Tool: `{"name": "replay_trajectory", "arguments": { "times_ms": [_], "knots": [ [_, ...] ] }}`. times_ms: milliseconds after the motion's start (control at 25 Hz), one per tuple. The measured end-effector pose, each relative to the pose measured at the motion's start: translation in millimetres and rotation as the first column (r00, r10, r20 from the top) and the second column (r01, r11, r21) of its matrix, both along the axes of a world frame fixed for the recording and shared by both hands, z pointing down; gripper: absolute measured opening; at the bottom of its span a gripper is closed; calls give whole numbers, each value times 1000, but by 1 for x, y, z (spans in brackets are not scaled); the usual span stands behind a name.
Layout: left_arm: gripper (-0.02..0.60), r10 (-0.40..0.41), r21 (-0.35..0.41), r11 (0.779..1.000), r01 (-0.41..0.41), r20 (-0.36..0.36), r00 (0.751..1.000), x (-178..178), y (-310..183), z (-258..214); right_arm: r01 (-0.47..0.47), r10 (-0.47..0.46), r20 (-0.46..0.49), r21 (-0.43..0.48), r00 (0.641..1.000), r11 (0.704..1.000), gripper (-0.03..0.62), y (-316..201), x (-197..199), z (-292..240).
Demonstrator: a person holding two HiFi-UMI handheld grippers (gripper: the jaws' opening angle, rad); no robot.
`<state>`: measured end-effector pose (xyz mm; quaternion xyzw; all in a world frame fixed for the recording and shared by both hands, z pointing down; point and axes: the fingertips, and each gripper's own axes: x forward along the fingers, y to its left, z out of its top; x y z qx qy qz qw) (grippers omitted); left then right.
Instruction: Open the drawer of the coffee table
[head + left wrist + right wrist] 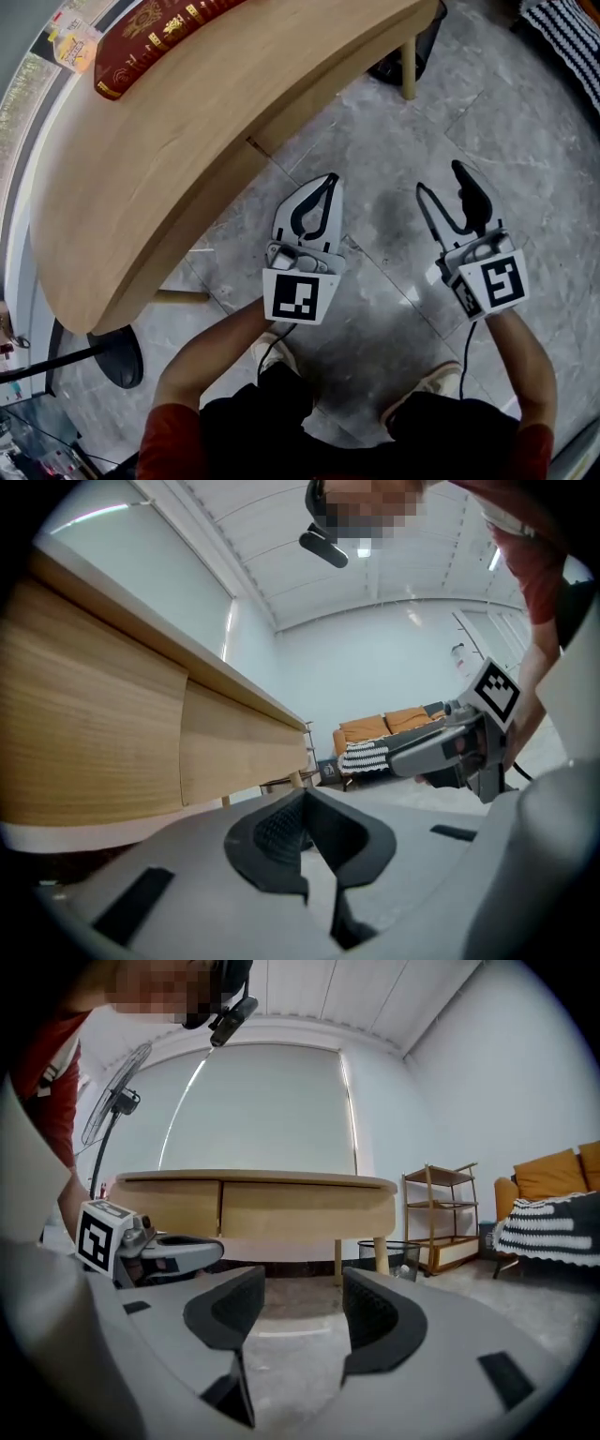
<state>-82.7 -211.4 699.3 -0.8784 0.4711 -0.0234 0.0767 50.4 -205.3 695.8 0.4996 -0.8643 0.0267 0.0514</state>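
Looking steeply down, found the curved, light-wood coffee table filling the 10 o'clock part of the head view, over grey marble floor tiles. Noted a dark red book with gold ornament lying on its top toward 11 o'clock.

Saw both tools held clear of the table, above the floor: the left gripper at centre, near the table's edge but not touching it, and the right gripper toward 3 o'clock, well apart from the table.

Found the left gripper's jaws clenched tip to tip, with nothing caught between them. Found the right gripper's jaws released and spread, with only bare floor showing through the gap.

Made out, in the right gripper view, 2 flat wooden drawer fronts side by side under the tabletop at 12 o'clock of the jaws, flush with each other and pushed in.

Caught also an open wooden shelf at 2 o'clock, an orange sofa with a black-and-white striped blanket at 3 o'clock, and a standing fan at 10 o'clock.
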Motion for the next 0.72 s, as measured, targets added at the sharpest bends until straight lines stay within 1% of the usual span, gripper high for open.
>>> {"name": "replay_trajectory", "arguments": {
  "times_ms": [200, 360, 520, 720],
  "knots": [
    [7, -9, -15, 1000, 9, -30, 1000, 4, 7, 3, 14, -14, -5, -25, 1000, 1000, 247, 12, -6, 13],
    [7, -15, -25, 1000, 14, -31, 999, 1, 8, 5, 25, -25, -19, -22, 1000, 999, 247, 9, -12, 11],
    [6, -15, -13, 1000, 14, -10, 1000, -2, 5, 7, 18, -18, 6, -41, 1000, 999, 247, 3, -13, 13],
    [8, -31, -14, 999, 31, -35, 999, -6, 1, 8, 22, -22, -1, -60, 1000, 998, 247, -4, -14, 18]
  ]
}}
